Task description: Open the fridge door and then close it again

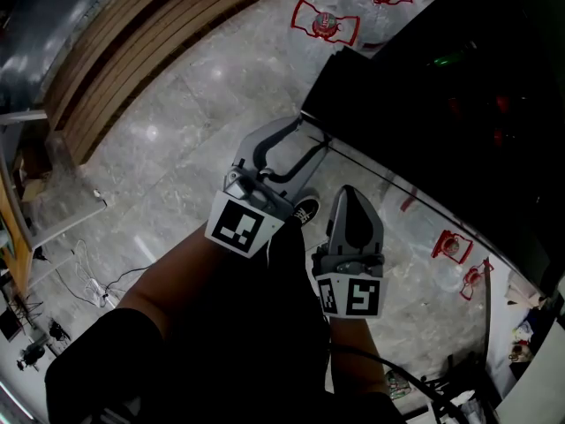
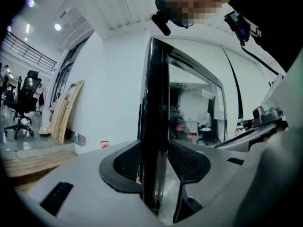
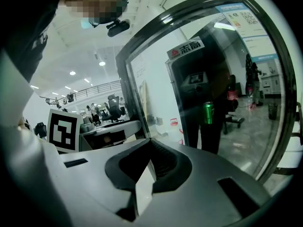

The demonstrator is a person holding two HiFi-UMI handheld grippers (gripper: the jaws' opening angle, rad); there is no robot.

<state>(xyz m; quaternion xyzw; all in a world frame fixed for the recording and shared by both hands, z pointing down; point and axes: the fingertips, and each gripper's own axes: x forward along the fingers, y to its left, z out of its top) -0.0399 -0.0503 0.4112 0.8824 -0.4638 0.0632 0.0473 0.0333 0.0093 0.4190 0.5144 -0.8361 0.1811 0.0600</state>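
The fridge door is a black slab with a glass pane that juts out over the marble floor. My left gripper straddles its free edge. In the left gripper view the black door edge stands upright between the two pads, which lie against its two sides. My right gripper hangs just right of the left one, below the door and apart from it, with its jaws together and nothing in them. The right gripper view shows that gripper facing the door's glass.
Large water bottles with red handles stand on the floor at the top and at the lower right. Wooden planks lie at the upper left, and cables at the left. A green can shows in the glass.
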